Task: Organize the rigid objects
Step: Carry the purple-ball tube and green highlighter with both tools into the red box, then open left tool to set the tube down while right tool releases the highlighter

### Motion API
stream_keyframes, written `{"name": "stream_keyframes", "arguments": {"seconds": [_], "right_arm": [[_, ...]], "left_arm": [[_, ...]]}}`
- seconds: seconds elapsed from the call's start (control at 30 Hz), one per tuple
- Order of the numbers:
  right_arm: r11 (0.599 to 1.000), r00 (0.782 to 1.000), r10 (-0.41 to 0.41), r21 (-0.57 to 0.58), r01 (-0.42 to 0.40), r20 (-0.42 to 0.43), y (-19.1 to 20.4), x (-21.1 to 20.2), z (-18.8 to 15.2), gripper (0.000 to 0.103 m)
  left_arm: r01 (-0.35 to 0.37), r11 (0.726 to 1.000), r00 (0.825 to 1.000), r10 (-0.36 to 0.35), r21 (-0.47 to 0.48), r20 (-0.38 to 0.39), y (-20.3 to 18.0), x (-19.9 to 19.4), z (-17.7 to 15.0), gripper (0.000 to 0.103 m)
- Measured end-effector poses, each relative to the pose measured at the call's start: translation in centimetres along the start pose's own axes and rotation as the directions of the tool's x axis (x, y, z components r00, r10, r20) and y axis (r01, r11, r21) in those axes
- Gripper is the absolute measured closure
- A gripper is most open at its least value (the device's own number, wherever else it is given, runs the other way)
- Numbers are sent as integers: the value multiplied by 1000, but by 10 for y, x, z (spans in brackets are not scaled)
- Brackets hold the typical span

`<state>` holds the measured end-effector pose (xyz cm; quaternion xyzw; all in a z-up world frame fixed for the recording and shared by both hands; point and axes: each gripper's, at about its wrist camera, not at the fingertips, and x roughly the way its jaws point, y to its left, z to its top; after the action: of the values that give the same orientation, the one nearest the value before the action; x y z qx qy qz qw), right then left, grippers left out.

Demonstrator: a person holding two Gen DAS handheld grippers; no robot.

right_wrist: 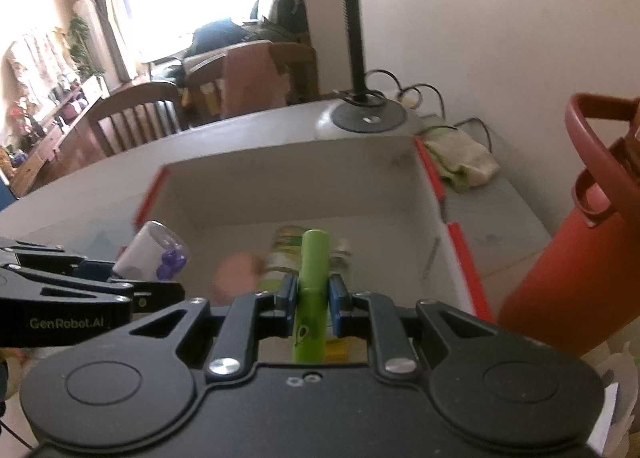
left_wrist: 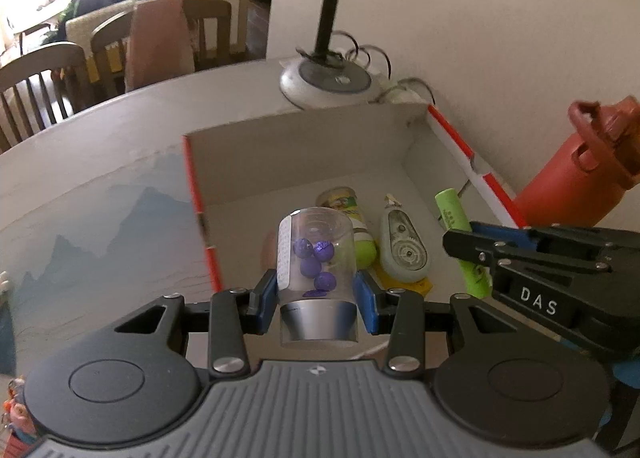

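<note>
Left gripper (left_wrist: 316,294): clamps clear jar (left_wrist: 316,258), carried over box (left_wrist: 304,162) for stowing.
Right gripper (right_wrist: 314,296): closed on green marker (right_wrist: 312,282), same destination.

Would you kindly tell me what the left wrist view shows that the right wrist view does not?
Only the left wrist view shows the correction tape dispenser lying in the box. Only the right wrist view shows the crumpled cloth behind the box. Both show the clear jar in the left tool, the green tube in the right tool, and the red bottle.
</note>
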<state>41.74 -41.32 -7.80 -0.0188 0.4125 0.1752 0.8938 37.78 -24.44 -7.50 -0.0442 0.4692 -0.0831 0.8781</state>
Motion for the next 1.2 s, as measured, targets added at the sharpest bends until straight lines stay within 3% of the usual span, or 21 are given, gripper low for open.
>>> {"name": "stream_keyframes", "arguments": {"seconds": [0.27,0.57,0.93,1.2], "right_arm": [[998,997,-49,-30,48,-58,-10,31,0,88],[998,991,-42,-55,35,-130,-13,52,-7,88],[999,991,-27,-40,22,-130,-16,55,-5,83],[999,992,-24,-34,20,-122,-18,53,-4,74]], "left_arm": [[-72,996,995,75,60,-62,-14,50,24,62],[-76,997,989,78,17,-124,-5,87,38,62],[-83,996,981,85,21,-175,-7,108,37,62],[-90,996,973,93,24,-210,-5,115,33,62]]}}
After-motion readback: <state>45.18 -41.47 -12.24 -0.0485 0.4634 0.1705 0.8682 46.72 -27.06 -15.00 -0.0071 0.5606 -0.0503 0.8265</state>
